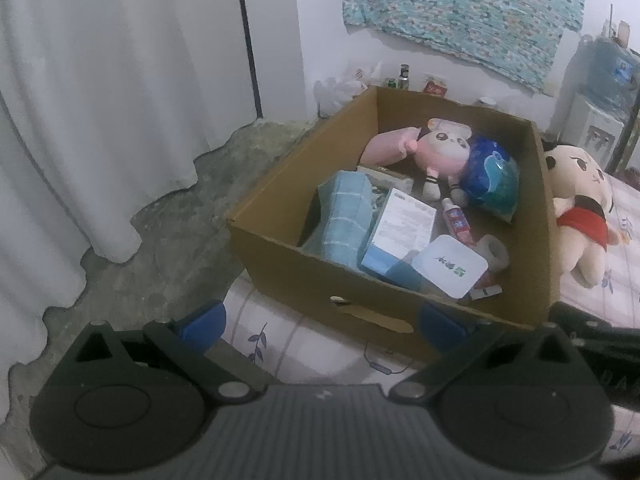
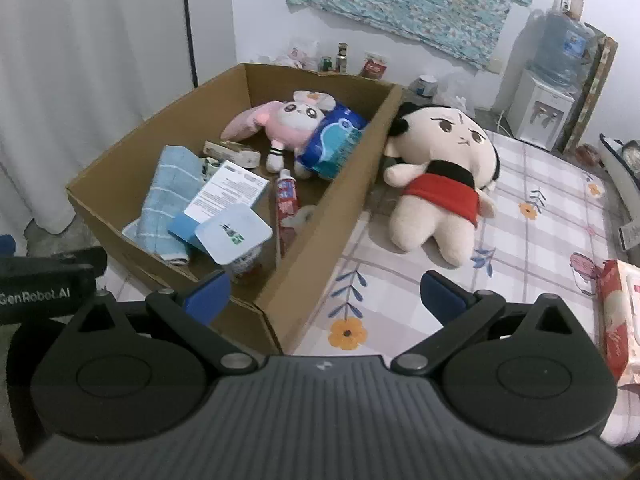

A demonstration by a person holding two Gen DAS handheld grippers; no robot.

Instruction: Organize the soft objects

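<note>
Left gripper (image 1: 322, 322) jaws spread wide, empty, above bed (image 1: 304, 344) edge. Cardboard box (image 1: 320, 276) ahead on bed. Inside: pink plush (image 1: 436, 148) at far end, blue pack (image 1: 490, 176) beside it, folded blue towel (image 1: 344, 216), white lid (image 1: 450, 266). Big-headed doll (image 1: 580, 200) lies outside box, against right wall.

Brown cardboard box (image 2: 320, 216); pink rabbit plush (image 2: 288, 120); blue striped towel (image 2: 168, 196); floral checked bedsheet (image 2: 540, 216).

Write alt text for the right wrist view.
An open cardboard box on a bed holds a pink plush rabbit, a blue towel and toiletries; a large cream doll in red lies just outside it. The right gripper is open, empty.
</note>
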